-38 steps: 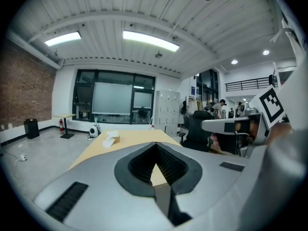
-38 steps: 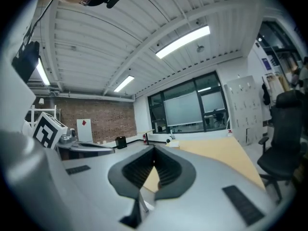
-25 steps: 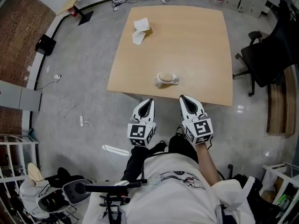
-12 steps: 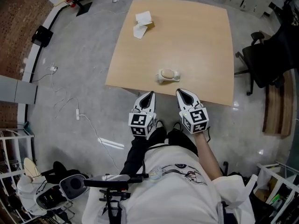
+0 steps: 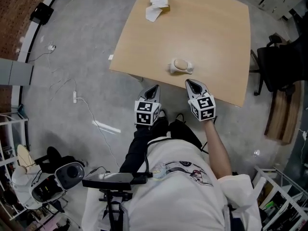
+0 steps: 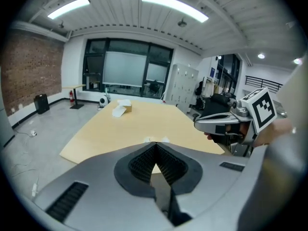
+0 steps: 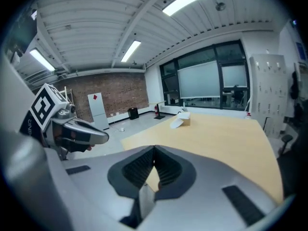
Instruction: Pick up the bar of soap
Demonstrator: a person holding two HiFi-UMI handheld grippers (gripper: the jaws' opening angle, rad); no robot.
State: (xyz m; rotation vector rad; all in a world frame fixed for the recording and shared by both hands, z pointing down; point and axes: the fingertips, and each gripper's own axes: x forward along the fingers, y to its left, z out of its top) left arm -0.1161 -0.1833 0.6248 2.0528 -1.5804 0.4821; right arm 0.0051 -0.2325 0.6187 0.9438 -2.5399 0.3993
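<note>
The light wooden table [image 5: 211, 37] carries a bar of soap [image 5: 180, 63] on a white base [image 5: 189, 70] at 6 o'clock, and white paper [image 5: 155, 12] beside a small brown box [image 5: 165, 6] at 11 o'clock.

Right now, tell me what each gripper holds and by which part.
Nothing. The left gripper and right gripper are both shut and empty; the soap lies apart on the table.

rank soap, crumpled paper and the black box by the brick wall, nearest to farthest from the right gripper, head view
1. soap, near table edge, just ahead of the right gripper
2. crumpled paper, table's far side
3. black box, off the table, far left
</note>
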